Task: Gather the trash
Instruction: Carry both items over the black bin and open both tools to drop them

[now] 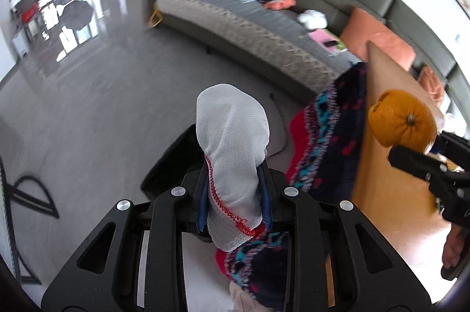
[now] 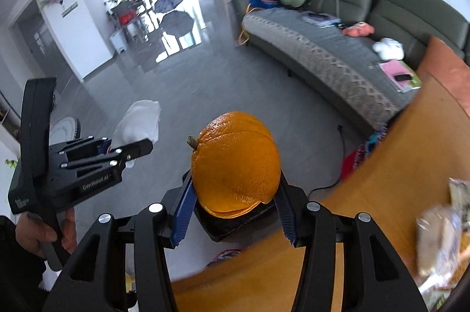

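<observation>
My left gripper (image 1: 235, 191) is shut on a white knitted cloth (image 1: 232, 141) with red stitching, held upright above the floor; it also shows in the right wrist view (image 2: 138, 121), with the left gripper (image 2: 141, 147) at the left. My right gripper (image 2: 235, 203) is shut on an orange peel (image 2: 235, 162) with a stem, held over the edge of a wooden table (image 2: 396, 165). In the left wrist view the peel (image 1: 402, 121) and right gripper (image 1: 431, 147) sit at the right.
A patterned dark and red fabric (image 1: 332, 135) hangs off the wooden table (image 1: 382, 165). A black bin (image 1: 173, 165) sits on the floor below the left gripper. A grey sofa (image 2: 337, 47) with cushions and clutter stands behind. Blurred wrappers (image 2: 440, 238) lie on the table at right.
</observation>
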A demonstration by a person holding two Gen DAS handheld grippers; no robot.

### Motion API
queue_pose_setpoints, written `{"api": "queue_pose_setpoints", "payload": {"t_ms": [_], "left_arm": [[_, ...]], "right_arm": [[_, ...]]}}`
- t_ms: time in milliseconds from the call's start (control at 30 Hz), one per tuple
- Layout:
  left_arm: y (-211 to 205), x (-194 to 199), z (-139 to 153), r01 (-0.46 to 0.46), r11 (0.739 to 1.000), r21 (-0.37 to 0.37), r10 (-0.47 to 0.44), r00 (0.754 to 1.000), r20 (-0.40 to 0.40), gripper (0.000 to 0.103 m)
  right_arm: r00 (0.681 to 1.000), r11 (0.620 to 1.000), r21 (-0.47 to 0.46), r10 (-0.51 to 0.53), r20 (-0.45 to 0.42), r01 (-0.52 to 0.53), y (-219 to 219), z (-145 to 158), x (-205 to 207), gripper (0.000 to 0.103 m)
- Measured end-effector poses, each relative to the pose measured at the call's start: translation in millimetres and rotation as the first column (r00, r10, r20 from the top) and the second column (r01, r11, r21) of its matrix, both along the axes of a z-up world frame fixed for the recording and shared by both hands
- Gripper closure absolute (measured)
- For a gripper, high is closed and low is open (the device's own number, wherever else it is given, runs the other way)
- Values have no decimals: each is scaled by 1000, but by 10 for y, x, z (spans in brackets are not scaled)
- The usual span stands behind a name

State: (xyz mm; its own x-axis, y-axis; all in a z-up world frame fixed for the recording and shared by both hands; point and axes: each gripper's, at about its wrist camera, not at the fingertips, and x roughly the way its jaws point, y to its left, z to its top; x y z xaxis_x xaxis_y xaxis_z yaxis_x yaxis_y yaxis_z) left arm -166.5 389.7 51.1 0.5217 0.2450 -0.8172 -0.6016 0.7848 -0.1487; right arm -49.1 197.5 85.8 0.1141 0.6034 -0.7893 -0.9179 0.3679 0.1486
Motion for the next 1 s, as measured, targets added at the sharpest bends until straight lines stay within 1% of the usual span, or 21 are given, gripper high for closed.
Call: {"api": "queue_pose_setpoints", "payload": {"t_ms": [67, 133, 167, 200, 233, 367, 500, 767, 1000], "left_arm": [[130, 4, -75, -21, 1000, -10, 21, 1000, -16, 76], [219, -48, -121, -40, 999, -15, 40, 999, -28, 74], [280, -40, -156, -53, 998, -19, 52, 998, -38, 58], [376, -49, -186, -87, 996, -12, 87, 995, -46, 19], [433, -64, -196, -116, 993, -5, 115, 992, -48, 6], [628, -39, -217, -174, 985, 1, 174, 984, -42, 6], [632, -14, -210, -188, 982, -8, 188, 981, -38, 6], [510, 124, -136, -134, 991, 23, 135, 990, -43, 6], [179, 331, 28, -64, 997, 41, 64, 998, -13, 6]], "right_arm": [[1000, 1000, -10, 14, -16, -14, 196, -46, 14, 51], [999, 999, -18, 29, -44, -30, 321, -76, 3, 47], [997, 999, -36, 37, -70, -40, 475, -124, 49, 45], [997, 998, -50, 30, -77, -34, 567, -158, 79, 38], [997, 999, -51, 14, -73, -18, 678, -174, 131, 33], [997, 999, -35, -22, -68, 19, 818, -130, 258, 32], [998, 999, -20, -49, -50, 48, 821, -105, 332, 31], [991, 994, 8, -110, -70, 111, 544, 0, 473, 31], [985, 986, 40, -160, -70, 163, 122, 128, 587, 31]]}}
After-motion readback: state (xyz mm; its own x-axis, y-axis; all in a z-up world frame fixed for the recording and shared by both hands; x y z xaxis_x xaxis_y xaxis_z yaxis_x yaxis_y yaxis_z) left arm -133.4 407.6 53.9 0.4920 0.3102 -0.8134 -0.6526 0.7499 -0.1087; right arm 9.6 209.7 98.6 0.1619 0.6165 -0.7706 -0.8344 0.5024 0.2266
